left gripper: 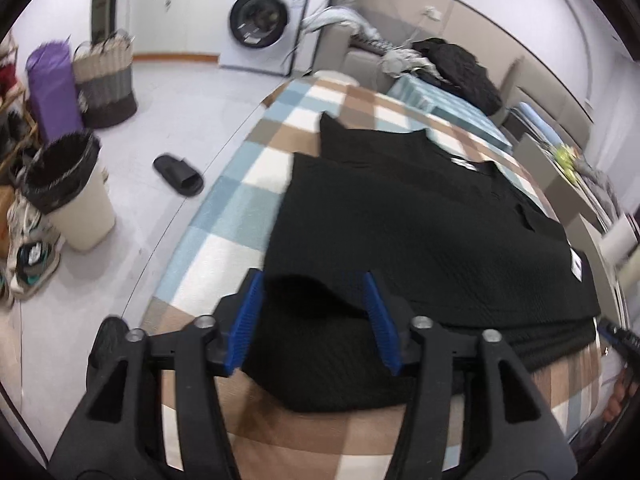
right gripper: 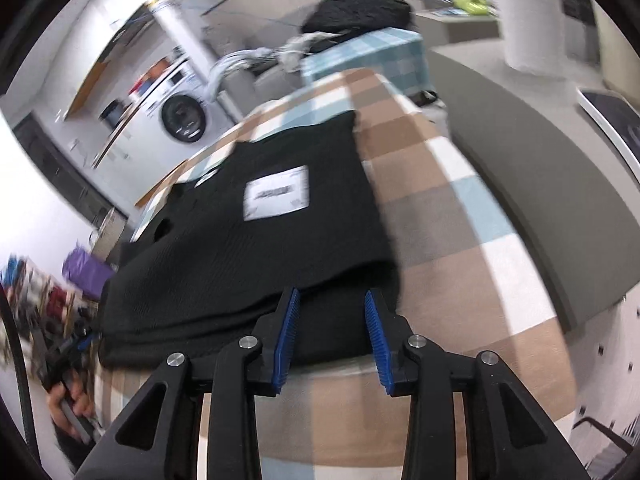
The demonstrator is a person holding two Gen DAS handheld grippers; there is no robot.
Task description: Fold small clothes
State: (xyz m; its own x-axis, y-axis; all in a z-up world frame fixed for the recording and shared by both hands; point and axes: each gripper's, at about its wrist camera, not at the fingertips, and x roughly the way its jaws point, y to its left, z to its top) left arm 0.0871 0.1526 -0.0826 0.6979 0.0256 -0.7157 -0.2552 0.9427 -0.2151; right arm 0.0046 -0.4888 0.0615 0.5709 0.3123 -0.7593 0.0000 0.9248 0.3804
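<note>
The black top (left gripper: 400, 220) lies spread on the checked blanket (left gripper: 224, 208) of the bed, with a folded-over layer along its near edge. A white label (right gripper: 277, 193) shows on the upper layer in the right wrist view.

Both tools stand over that near edge. The left tool (left gripper: 314, 320) is spread, with a hump of the cloth between its blue pads (left gripper: 244, 324) and no pad pressing on it. The right tool (right gripper: 330, 340) is also spread, narrower, with the fold edge between its fingers and nothing pinched. The step in hand looks like letting go after laying a fold.

To do it well, both tools should lift clear without dragging the layer back, so the fold edge stays straight and its corners stay aligned. The hump by the left tool wants flattening before the next fold. The next pinch should take the edge at matching points on the left and right.

Counted: one black top being folded, two tools, and one white label on top. Another dark heap (left gripper: 460, 68) lies at the far end of the bed. On the floor are one slipper (left gripper: 178, 175), one bin (left gripper: 72, 196) and one washer (left gripper: 264, 20).
</note>
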